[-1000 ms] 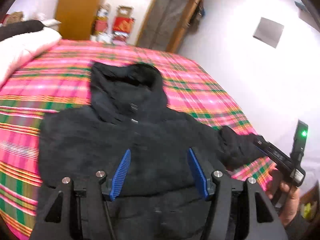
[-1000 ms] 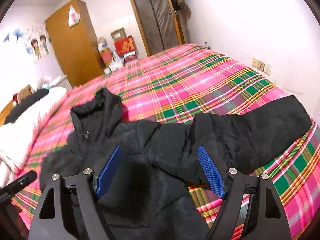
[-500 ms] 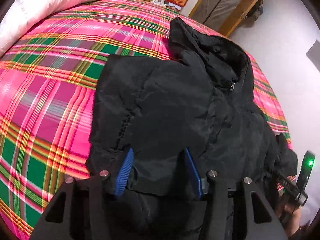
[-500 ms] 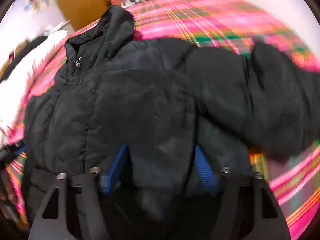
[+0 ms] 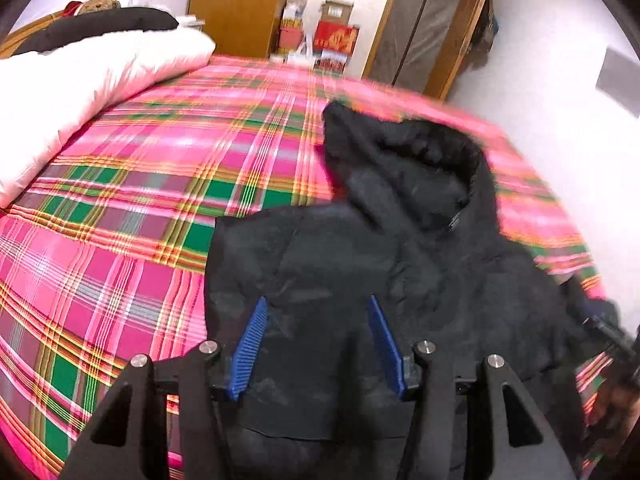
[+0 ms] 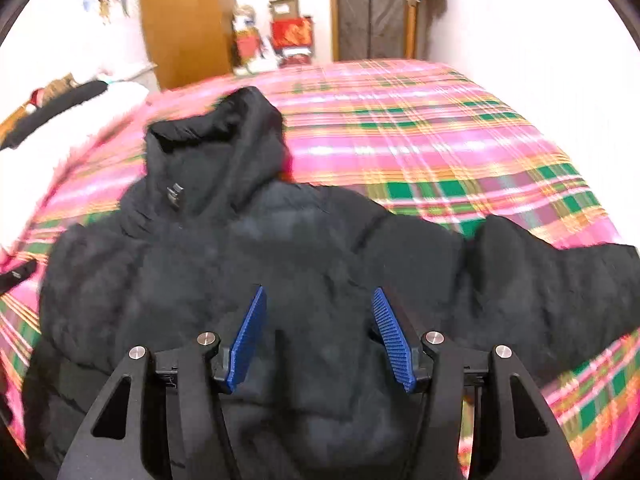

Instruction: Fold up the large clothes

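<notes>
Plaid bed (image 5: 168, 184), black jacket (image 6: 280, 264) centre frame. Both cameras have pulled back since half a second ago. Left gripper (image 5: 316, 344) and right gripper (image 6: 320, 336) jaws wide, empty: right sleeve (image 6: 560, 292) still unfolded.

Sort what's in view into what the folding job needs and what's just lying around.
Job:
- black hooded jacket
- left gripper, jaws open
- right gripper, jaws open
- plaid bedspread under the jacket

Lying about:
- white duvet
- wooden wardrobe
- red boxes

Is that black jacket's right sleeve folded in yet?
No, still spread: the sleeve of the jacket stretches sideways across the plaid bedspread.
</notes>
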